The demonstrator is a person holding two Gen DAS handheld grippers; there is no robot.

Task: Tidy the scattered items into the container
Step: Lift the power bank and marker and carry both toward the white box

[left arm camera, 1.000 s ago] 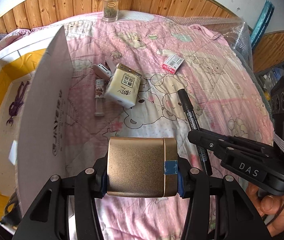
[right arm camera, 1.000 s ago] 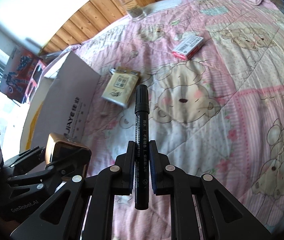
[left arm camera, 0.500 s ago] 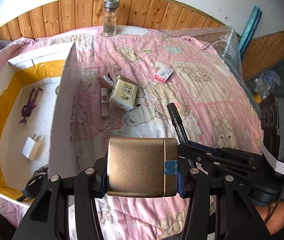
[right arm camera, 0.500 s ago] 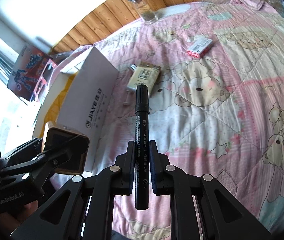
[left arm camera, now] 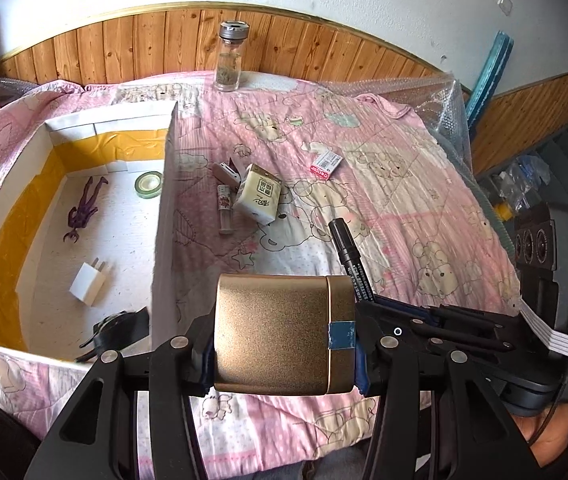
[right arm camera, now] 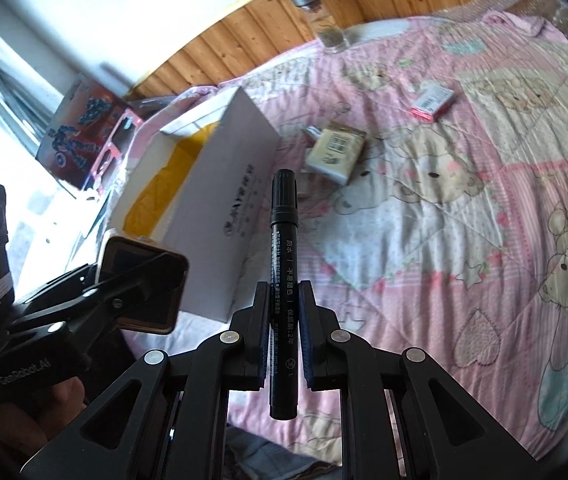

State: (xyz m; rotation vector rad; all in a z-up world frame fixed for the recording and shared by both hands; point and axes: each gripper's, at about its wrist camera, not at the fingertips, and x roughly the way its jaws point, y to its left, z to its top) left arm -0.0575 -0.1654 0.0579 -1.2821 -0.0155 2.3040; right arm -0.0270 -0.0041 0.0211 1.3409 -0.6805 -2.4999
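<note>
**Both grippers loaded, held above the quilt beside the box**

Left gripper [left arm camera: 284,344]: jaws clenched on a gold case [left arm camera: 284,332], gripped by its two short sides. A blue tape patch sits on its right edge. The case is off the bed, just to the right of the box's near corner.

Right gripper [right arm camera: 284,336]: jaws clenched on a black marker [right arm camera: 283,280], held along the finger axis with the cap end pointing forward, away from the camera. In the left wrist view the marker [left arm camera: 350,256] rises from behind the gold case, the two grippers side by side and near each other.

Container: open white cardboard box [left arm camera: 164,208] with yellow tape on its inner walls, resting on the pink quilt [left arm camera: 404,208], left of both grippers. Inside it: a purple figure [left arm camera: 84,210], a roll of tape [left arm camera: 149,184], a white charger plug [left arm camera: 89,282] and a black object [left arm camera: 118,330] at the near corner, not identifiable.

Loose on the quilt, right of the box wall: a cream packet [left arm camera: 259,194], a small tube [left arm camera: 225,208] just left of it, a small grey item [left arm camera: 229,172] touching the packet's far end, and a red-and-white pack [left arm camera: 326,164] well apart to the right. A glass jar [left arm camera: 229,58] stands upright at the far edge by the wood panelling.
</note>
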